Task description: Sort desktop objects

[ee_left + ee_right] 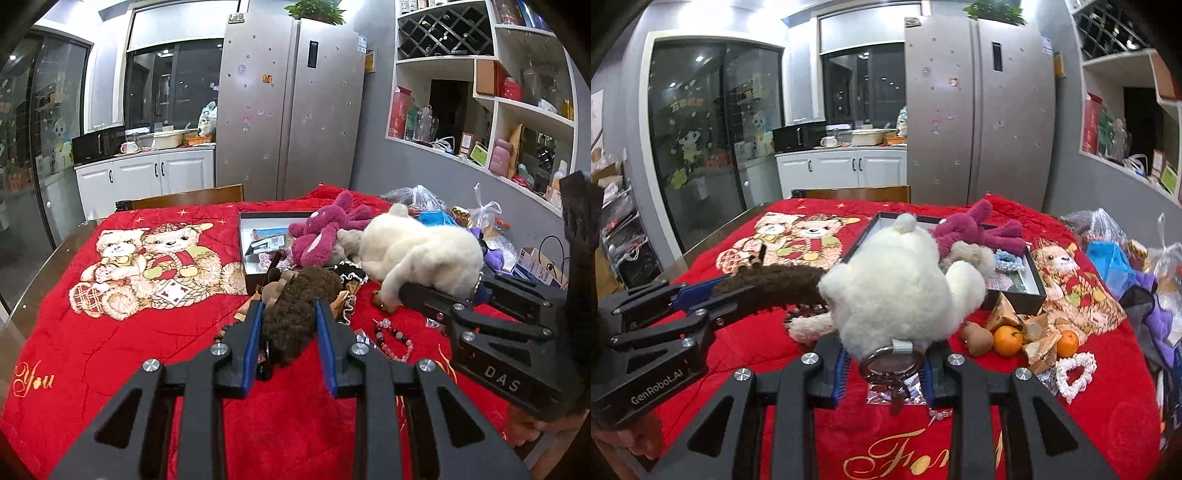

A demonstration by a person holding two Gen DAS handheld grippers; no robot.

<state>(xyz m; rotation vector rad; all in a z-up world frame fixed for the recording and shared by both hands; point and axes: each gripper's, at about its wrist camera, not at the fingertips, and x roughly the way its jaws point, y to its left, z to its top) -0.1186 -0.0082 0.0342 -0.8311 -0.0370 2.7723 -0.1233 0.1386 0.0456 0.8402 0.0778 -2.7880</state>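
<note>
My left gripper (288, 308) is shut on a brown fuzzy plush toy (301, 295), its blue pads pressed on both sides of it. From the right wrist view this gripper (738, 290) reaches in from the left with the brown plush (775, 282) sticking out of it. My right gripper (886, 343) is shut on a white fluffy plush toy (897, 284), gripped low by its metal ring. In the left wrist view the white plush (421, 251) rests on the right gripper (443, 291). Both toys are held over the red blanket (110, 350).
An open dark box (1015, 291) with small items lies mid-table, a magenta plush (975, 225) draped over it. Two tangerines (1007, 339), paper wrappers and a white lace heart (1075, 373) lie at the right. A bead bracelet (391, 339) lies on the blanket. Plastic bags (1108, 254) crowd the right edge.
</note>
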